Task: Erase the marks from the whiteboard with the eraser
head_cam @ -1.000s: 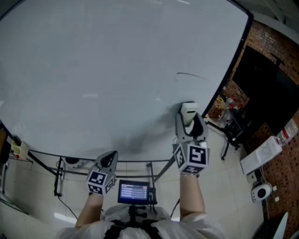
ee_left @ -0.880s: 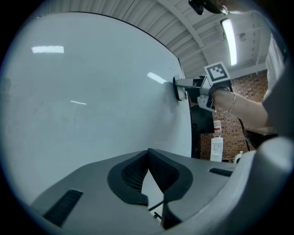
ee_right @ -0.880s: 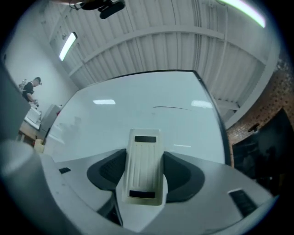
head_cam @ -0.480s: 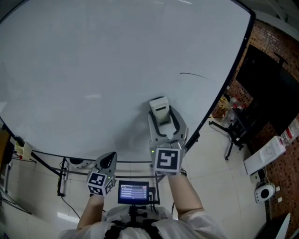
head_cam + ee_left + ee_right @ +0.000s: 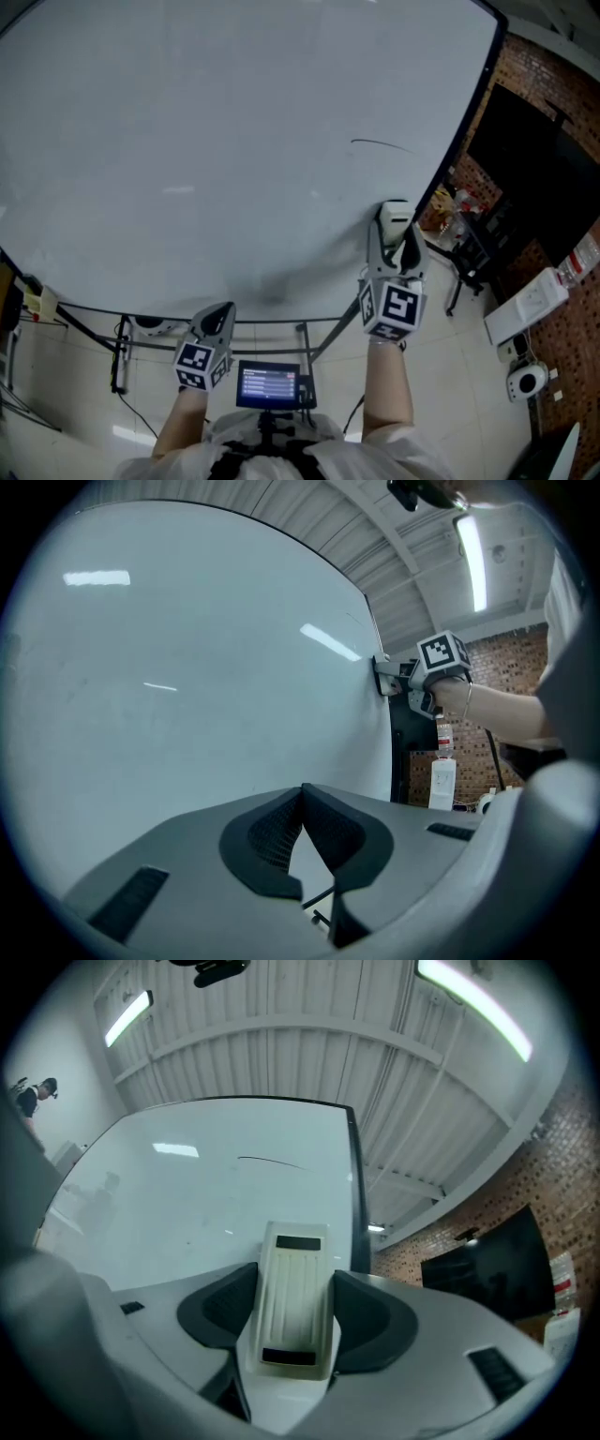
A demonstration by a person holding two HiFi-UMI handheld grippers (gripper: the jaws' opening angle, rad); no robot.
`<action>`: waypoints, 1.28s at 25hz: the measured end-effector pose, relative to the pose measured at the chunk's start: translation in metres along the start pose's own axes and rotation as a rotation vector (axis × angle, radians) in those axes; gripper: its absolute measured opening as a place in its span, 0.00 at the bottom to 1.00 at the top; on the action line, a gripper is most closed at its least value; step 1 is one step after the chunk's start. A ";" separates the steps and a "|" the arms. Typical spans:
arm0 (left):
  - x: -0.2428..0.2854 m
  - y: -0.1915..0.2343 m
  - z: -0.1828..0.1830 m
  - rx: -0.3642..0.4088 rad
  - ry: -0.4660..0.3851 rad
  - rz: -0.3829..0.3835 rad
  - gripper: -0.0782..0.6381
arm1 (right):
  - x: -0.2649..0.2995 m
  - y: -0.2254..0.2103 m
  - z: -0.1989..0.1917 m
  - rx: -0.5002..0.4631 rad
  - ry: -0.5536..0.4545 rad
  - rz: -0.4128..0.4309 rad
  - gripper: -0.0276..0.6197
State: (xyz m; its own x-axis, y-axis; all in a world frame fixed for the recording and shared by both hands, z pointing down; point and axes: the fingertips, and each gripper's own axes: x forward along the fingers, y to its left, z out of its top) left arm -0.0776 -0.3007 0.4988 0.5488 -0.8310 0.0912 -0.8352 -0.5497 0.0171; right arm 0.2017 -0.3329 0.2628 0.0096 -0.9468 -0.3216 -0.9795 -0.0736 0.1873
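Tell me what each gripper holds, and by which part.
The right gripper clamps the eraser by its two long sides. The left gripper is shut on nothing.

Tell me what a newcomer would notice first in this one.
The big whiteboard fills the head view, nearly clean except for one thin dark stroke near its right edge. Just below that stroke, the right gripper holds the white eraser at the board, while the left gripper hangs shut and empty by the bottom edge.
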 end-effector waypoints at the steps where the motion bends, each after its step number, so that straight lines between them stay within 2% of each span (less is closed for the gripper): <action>1: 0.001 -0.001 0.001 0.001 -0.003 -0.002 0.10 | 0.000 -0.009 -0.004 0.018 0.012 -0.018 0.45; 4: 0.002 -0.003 0.003 0.001 -0.003 -0.006 0.10 | 0.000 -0.023 -0.011 0.063 0.037 -0.032 0.45; 11: 0.002 -0.008 0.009 0.011 -0.013 -0.010 0.10 | -0.009 -0.019 -0.001 0.145 0.016 0.018 0.45; 15: 0.001 -0.009 0.016 0.017 -0.027 -0.003 0.10 | -0.022 0.001 0.010 0.184 -0.031 0.104 0.45; 17: 0.000 -0.011 0.019 0.020 -0.035 -0.003 0.10 | -0.033 0.016 0.007 0.180 -0.019 0.159 0.45; 23: -0.006 -0.018 0.016 0.027 -0.026 -0.003 0.10 | -0.076 0.067 -0.059 0.207 0.145 0.293 0.45; 32: -0.019 -0.020 0.017 0.025 -0.033 0.021 0.10 | -0.115 0.082 -0.132 0.216 0.314 0.315 0.45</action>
State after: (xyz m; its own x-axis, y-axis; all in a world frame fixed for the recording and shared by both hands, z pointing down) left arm -0.0708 -0.2755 0.4802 0.5325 -0.8444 0.0585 -0.8455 -0.5338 -0.0095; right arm 0.1468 -0.2716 0.4379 -0.2666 -0.9636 0.0213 -0.9634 0.2671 0.0226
